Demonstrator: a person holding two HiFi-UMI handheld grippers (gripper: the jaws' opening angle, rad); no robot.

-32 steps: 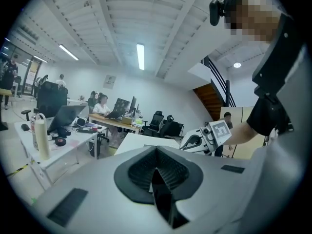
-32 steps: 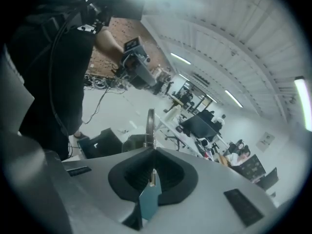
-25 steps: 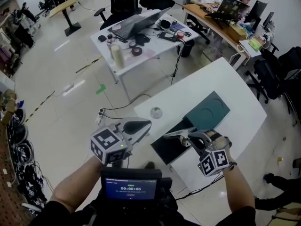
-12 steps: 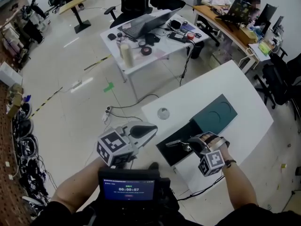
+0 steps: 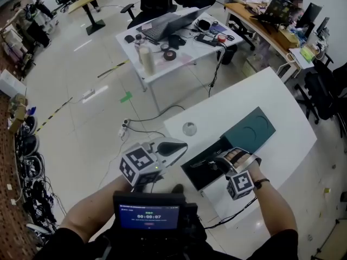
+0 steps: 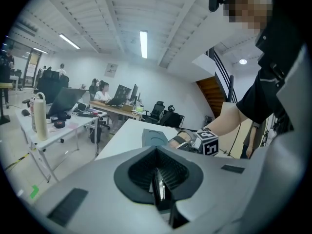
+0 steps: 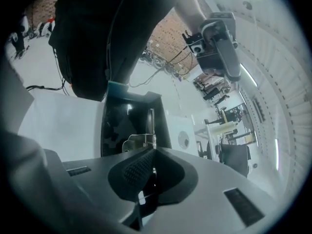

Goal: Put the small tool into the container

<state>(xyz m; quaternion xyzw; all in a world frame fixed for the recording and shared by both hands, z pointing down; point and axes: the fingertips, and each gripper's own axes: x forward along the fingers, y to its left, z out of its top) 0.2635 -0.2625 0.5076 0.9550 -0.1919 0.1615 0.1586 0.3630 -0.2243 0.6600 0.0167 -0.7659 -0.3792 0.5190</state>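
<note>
A small silvery metal tool [image 5: 198,164] sticks out of my right gripper [image 5: 212,164], which is shut on it. It hangs over the black open container [image 5: 196,179] at the near edge of the white table [image 5: 255,93]. In the right gripper view the tool [image 7: 151,123] points over the container's dark floor [image 7: 117,123] from the right gripper [image 7: 153,152]. My left gripper [image 5: 181,145] hovers left of the container, off the table's corner, jaws together with nothing held. In the left gripper view, the left gripper [image 6: 157,172] faces the right hand's marker cube [image 6: 208,143].
A teal lid [image 5: 250,129] lies right behind the container. A small round disc [image 5: 189,128] sits on the table's left corner. Cables [image 5: 142,124] run over the floor below. A cluttered desk with a laptop [image 5: 168,25] stands farther back, and people sit at a desk at the far right.
My right gripper has drawn a little left and closer over the black container with the tool. The left gripper has drifted slightly right toward the table corner.
</note>
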